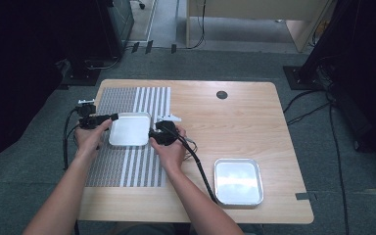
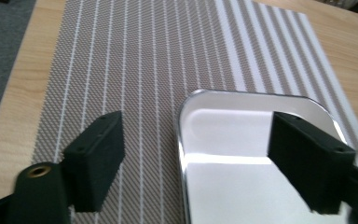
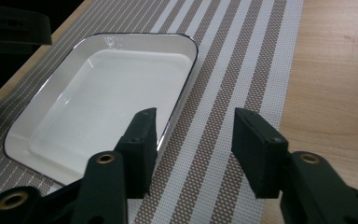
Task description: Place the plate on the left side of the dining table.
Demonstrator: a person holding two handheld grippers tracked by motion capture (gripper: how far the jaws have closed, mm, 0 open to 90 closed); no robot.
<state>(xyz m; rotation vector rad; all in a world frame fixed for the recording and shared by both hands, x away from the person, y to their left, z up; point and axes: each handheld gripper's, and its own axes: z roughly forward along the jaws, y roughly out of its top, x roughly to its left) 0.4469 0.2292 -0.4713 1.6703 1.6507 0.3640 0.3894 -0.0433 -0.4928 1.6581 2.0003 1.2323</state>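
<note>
White enamel lines the shallow tray [image 1: 129,129] that sits on the striped placemat [image 1: 127,166], at the left part of the wooden counter [image 1: 235,117]. Nothing lies in it. A second, shiny metal tray [image 1: 238,181] stands well apart near the counter's front right edge, also bare inside.

From the high view, the left hand-held gripper [image 1: 111,117] is at the tray's far left corner and the right hand-held gripper [image 1: 152,134] at its right rim, each held in a hand.

The left gripper view shows what the high view cannot: the left hand-held gripper [image 2: 196,161] gapes wide, one jaw over the mat and the other over the tray's inside, with the rim between them and untouched. The right gripper view shows the right hand-held gripper [image 3: 193,149] parted too, its jaws either side of the tray's dark-edged rim, not closed on it.
</note>
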